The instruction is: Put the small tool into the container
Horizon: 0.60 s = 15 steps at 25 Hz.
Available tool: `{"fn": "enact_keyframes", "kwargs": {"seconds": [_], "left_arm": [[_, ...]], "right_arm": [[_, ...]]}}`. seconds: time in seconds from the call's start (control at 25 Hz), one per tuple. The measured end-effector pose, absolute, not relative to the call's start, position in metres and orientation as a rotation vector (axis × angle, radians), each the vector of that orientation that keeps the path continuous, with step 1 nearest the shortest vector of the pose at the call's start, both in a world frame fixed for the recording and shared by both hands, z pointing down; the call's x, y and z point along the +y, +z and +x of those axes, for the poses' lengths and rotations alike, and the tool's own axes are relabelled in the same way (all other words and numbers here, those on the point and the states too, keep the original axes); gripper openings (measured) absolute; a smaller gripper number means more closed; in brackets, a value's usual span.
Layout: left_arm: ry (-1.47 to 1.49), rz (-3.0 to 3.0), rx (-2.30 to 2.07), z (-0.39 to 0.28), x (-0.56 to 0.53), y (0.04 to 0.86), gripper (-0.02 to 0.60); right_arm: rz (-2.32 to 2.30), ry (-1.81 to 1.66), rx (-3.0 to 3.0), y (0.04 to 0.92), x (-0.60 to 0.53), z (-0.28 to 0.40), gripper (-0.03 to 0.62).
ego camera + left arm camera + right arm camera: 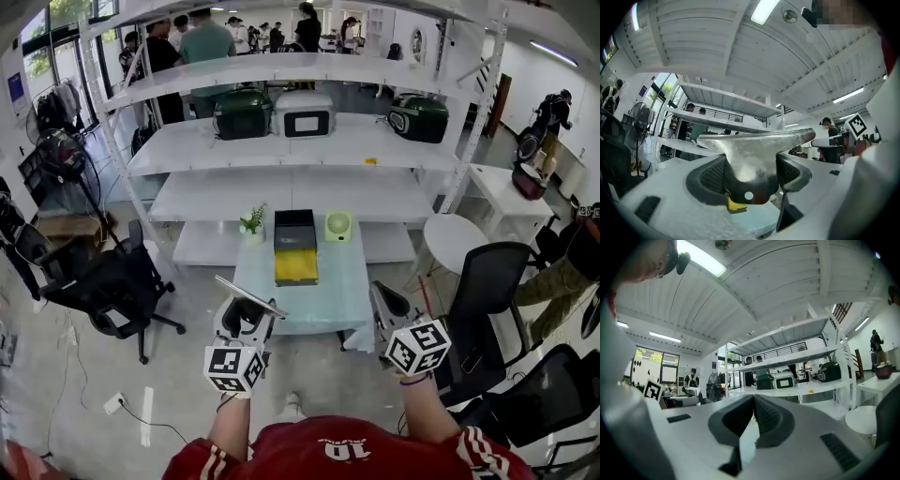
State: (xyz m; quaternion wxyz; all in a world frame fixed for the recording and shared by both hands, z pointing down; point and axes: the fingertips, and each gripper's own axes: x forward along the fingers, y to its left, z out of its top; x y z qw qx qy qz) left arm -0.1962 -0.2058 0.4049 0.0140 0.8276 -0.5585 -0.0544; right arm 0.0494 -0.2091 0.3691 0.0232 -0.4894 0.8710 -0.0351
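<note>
My left gripper (246, 317) is shut on a small scraper (249, 296), a flat metal blade with a dark handle, held above the near left edge of the pale table (337, 292). In the left gripper view the blade (761, 147) lies crosswise between the black pads (714, 177), gripper (750, 172) closed on its neck. The container (295, 225), a black box with a yellow inside, lies in the middle of the table, beyond the tool. My right gripper (386, 306) hovers at the table's near right corner. Its jaws (753, 416) are shut with nothing between them.
A small potted plant (251, 223) and a green cup (337, 226) flank the container's far end. White shelving (281, 141) with appliances stands behind the table. Black office chairs sit at the left (103, 281) and right (483, 291). A round white stool (452, 232) stands at the right.
</note>
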Motion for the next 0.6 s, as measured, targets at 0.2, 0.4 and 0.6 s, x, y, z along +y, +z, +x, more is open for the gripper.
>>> {"fn": "enact_keyframes", "kwargs": {"seconds": [0.2,0.4,0.6], "left_arm": [[-0.165,2.594,-1.694,-0.212,-0.255,0.401,0.309],[-0.164,2.599,-1.662,-0.232,-0.300,0.402,0.308],[-0.164,2.612,-1.622,-0.248,-0.335,0.403,0.308]], "right_arm": [[-1.548,-0.114,2.681,0.362,-0.253,0.031,-0.003],[-1.573,-0.115,2.665,0.357,-0.292,0.010,-0.003],[-1.615,-0.117,2.647,0.356,-0.319,-0.005,-0.003]]}}
